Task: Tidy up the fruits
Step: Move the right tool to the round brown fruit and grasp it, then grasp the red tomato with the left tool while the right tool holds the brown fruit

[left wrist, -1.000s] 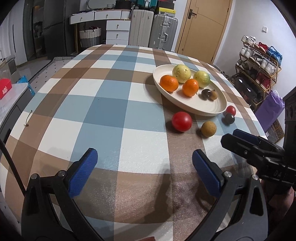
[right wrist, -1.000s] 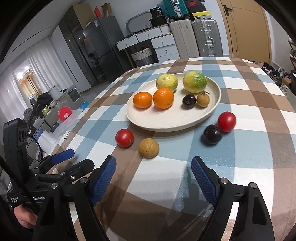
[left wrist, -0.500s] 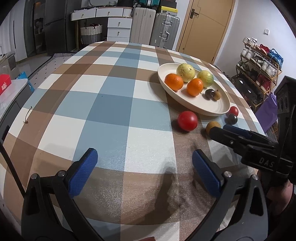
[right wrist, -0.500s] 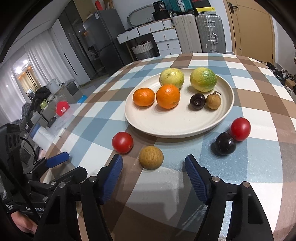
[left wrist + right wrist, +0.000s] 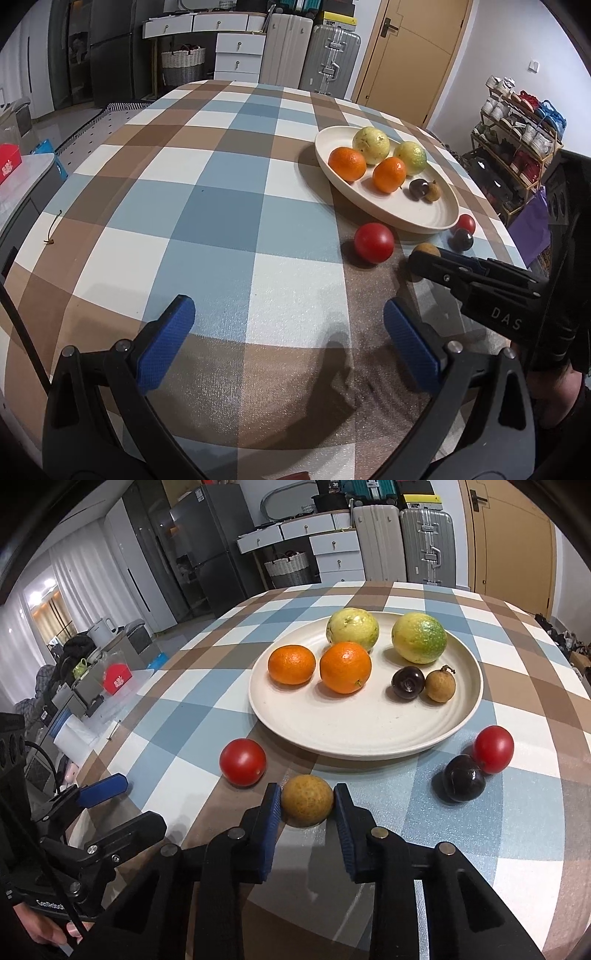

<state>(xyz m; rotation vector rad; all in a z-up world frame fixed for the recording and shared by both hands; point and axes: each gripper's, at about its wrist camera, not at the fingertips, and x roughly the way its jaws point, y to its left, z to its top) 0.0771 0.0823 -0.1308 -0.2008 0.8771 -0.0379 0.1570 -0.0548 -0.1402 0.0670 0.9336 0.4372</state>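
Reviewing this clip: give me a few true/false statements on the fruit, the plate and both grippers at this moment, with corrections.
1. The right gripper has its pads on both sides of the brown longan. True.
2. The plate holds two oranges. True.
3. The left gripper grips a tomato. False: it is open and holds nothing.
4. The dark plum beside the plate touches nothing. False: it touches the red tomato.

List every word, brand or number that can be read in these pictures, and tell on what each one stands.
"DAS": on the right gripper's black body, left wrist view.
"GenRobot", last letters cut off: on the left gripper's black body, right wrist view.
"36": on a dark box above the suitcases.
White marks on the red box: too small to read.
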